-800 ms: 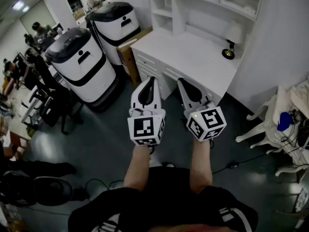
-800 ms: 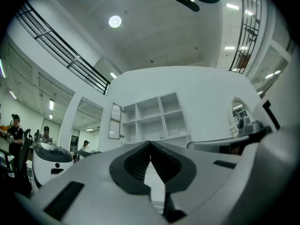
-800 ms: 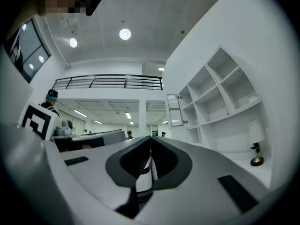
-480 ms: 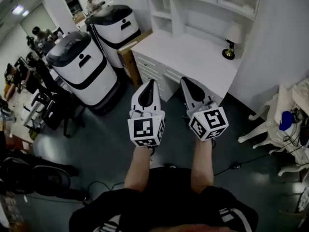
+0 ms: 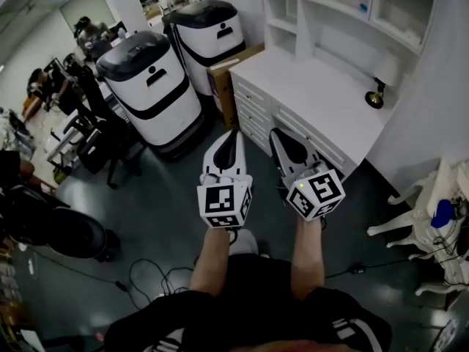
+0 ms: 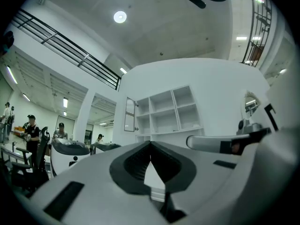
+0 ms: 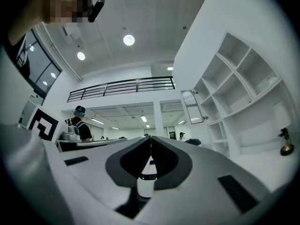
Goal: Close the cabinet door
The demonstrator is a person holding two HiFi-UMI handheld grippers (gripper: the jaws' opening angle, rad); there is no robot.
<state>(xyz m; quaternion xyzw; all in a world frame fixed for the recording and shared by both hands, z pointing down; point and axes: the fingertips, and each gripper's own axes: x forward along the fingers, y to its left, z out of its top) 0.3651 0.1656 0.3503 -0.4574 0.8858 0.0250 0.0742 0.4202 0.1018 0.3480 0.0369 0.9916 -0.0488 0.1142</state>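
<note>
The white shelf unit (image 5: 344, 13) stands on a white desk (image 5: 315, 97) ahead and to the right. Its glass cabinet door (image 6: 130, 114) hangs open at the unit's left end, and it also shows in the right gripper view as the cabinet door (image 7: 190, 107). My left gripper (image 5: 233, 133) and right gripper (image 5: 275, 132) are held side by side at mid-height, well short of the desk. Both point toward it and slightly upward. The left gripper (image 6: 150, 143) and right gripper (image 7: 150, 137) are both shut with nothing between the jaws.
Two large white-and-black machines (image 5: 154, 86) (image 5: 209, 31) stand left of the desk, with a cardboard box (image 5: 223, 79) between them and it. A small lamp (image 5: 379, 86) sits on the desk. A white chair (image 5: 432, 218) is at right. Cables (image 5: 146, 277) cross the floor; people and office chairs are at left.
The desk, shelves and machines have shifted rightward and downward in the head view. Both grippers stay shut and side by side in front of the person.
</note>
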